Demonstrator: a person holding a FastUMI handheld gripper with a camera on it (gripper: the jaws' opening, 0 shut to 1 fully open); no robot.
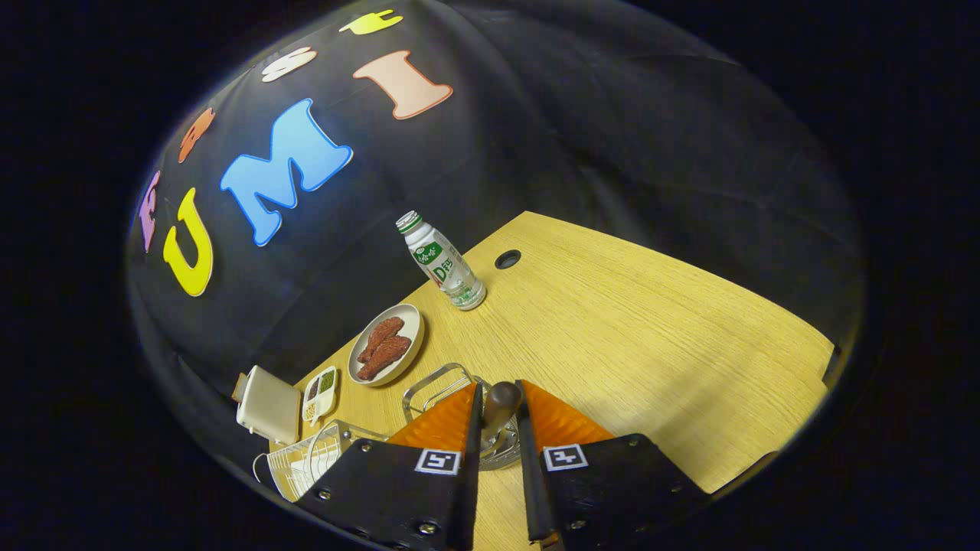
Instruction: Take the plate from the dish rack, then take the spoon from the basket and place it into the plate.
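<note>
I'm holding the claw (pixel 499 417) narrow, pinching the spoon (pixel 501 404) handle, its long axis pointing down into the basket (pixel 436 380) below.

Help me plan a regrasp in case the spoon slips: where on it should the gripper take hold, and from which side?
Judging by this view, grip the spoon on its dark rounded handle end, coming from above. That end stands up out of the wire basket, and the gripper fingers already close on it from either side.

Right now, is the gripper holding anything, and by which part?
The gripper is closed on the spoon, gripping its dark handle end, above the wire basket.
</note>
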